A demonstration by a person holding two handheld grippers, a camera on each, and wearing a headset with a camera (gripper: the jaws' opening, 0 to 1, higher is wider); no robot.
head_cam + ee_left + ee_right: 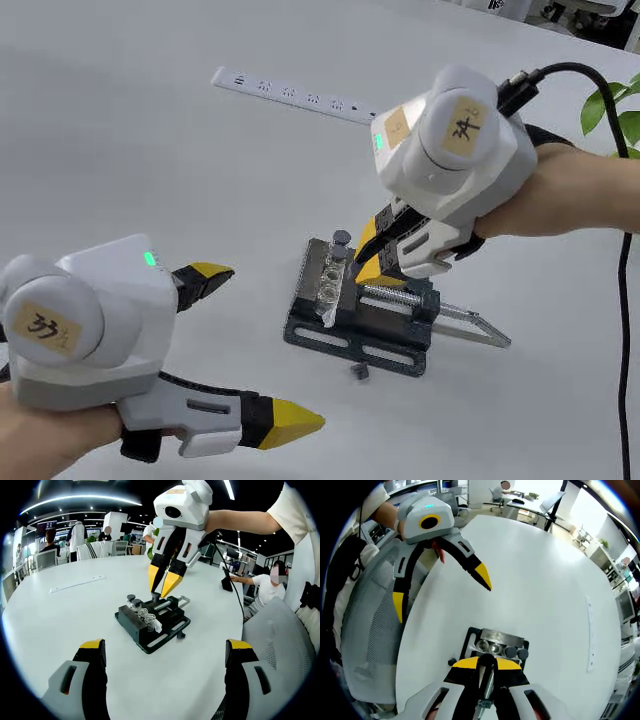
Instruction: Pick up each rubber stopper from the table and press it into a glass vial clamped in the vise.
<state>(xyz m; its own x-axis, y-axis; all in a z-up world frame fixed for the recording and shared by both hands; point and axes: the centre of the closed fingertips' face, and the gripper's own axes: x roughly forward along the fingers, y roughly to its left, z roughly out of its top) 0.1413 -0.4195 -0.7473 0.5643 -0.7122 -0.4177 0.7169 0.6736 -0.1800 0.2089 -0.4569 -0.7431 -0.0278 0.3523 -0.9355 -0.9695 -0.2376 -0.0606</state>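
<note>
Smooth white table (150,180); left gripper (270,346) gapes empty, right gripper (161,591) jaws pinch dark stopper (156,597).

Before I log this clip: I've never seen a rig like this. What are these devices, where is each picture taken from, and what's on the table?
There is no robot: a person holds a hand-held claw in each hand. The head view looks down from a headset; each round picture comes from a camera riding on one claw. The left claw hangs open over the white table, holding nothing. The right claw points down at a black vise with its jaws drawn together; whether it pinches a stopper I cannot tell. The vise clamps a row of glass vials; two already wear grey stoppers. One loose stopper lies beside the vise, and a white power strip lies farther back.
</note>
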